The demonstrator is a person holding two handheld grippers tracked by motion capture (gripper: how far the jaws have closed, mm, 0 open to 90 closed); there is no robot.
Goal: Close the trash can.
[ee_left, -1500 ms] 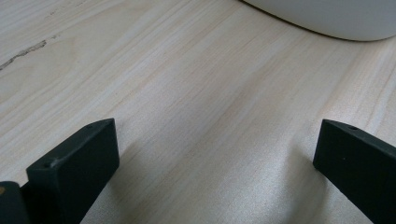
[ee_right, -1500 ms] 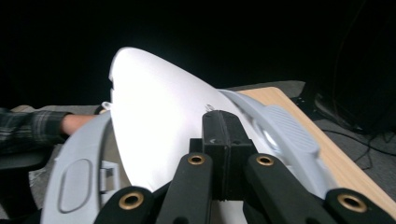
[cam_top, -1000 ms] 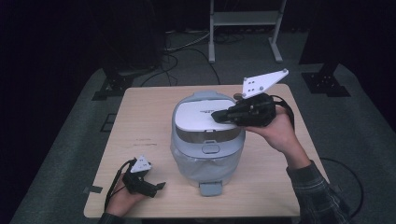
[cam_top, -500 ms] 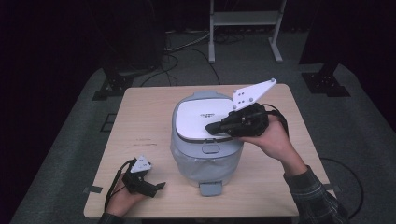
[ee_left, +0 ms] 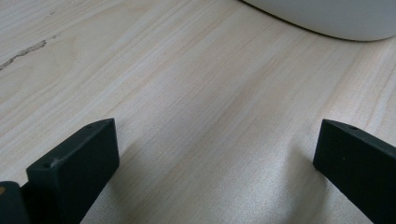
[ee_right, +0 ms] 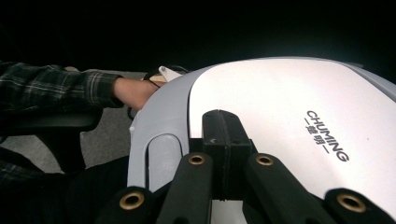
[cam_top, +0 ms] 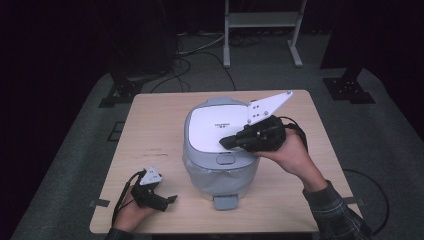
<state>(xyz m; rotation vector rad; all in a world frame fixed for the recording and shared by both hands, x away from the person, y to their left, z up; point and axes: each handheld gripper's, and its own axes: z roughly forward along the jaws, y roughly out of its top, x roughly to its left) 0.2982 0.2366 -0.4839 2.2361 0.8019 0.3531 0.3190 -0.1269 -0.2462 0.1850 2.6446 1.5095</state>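
High view, near to far: L gripper (cam_top: 172,199) flat on table (cam_top: 150,125) at near-left edge, jaws wide apart, holding nothing. Cooker (cam_top: 220,150) mid-table. R gripper (cam_top: 225,142) jaws pressed together, empty, tips on cooker lid (ee_right: 280,102) by front button (cam_top: 225,160).

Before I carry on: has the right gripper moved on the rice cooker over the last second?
Yes. The right gripper, jaws shut, has slid from the right rear of the rice cooker lid toward its front button.
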